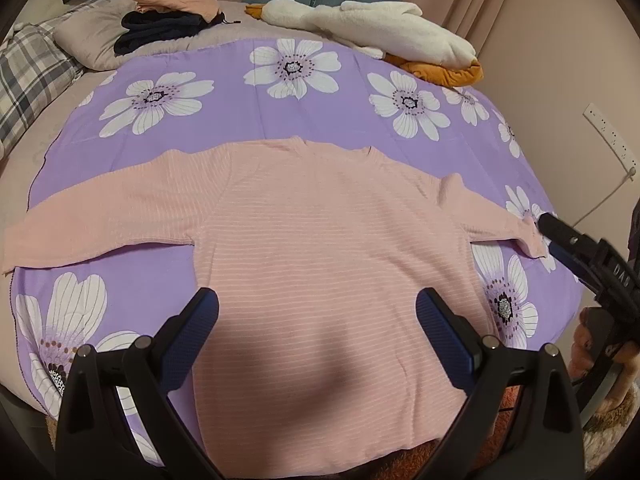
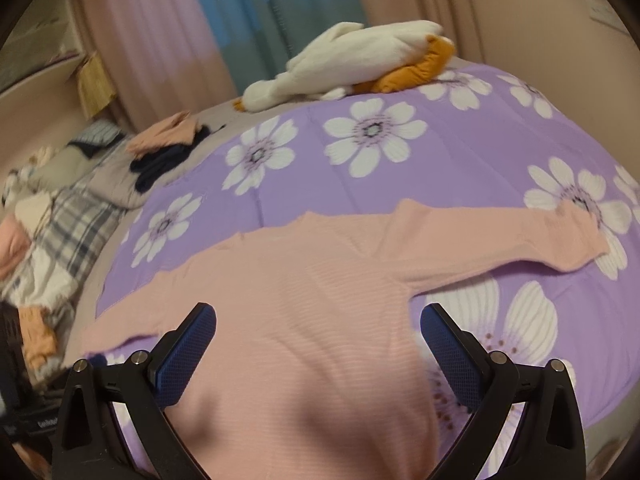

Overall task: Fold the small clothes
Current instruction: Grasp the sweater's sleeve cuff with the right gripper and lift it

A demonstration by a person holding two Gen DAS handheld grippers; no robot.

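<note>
The pink top (image 1: 320, 248) lies flat ahead, sleeves spanning sideways; right sleeve cuff (image 1: 528, 236) sits just beside the right hand-held gripper (image 2: 319, 342); both hand-held grippers, left (image 1: 318, 336) included, gape wide.

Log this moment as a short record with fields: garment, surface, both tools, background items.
garment: pink sweater, spread flat, both sleeves out to the sides, not yet folded
surface: purple flowered sheet on a bed
left tool: open, above the sweater's lower body, holding nothing
right tool: open, holding nothing, over the sweater's body
background: white plush goose; stack of folded clothes; plaid pillow
</note>
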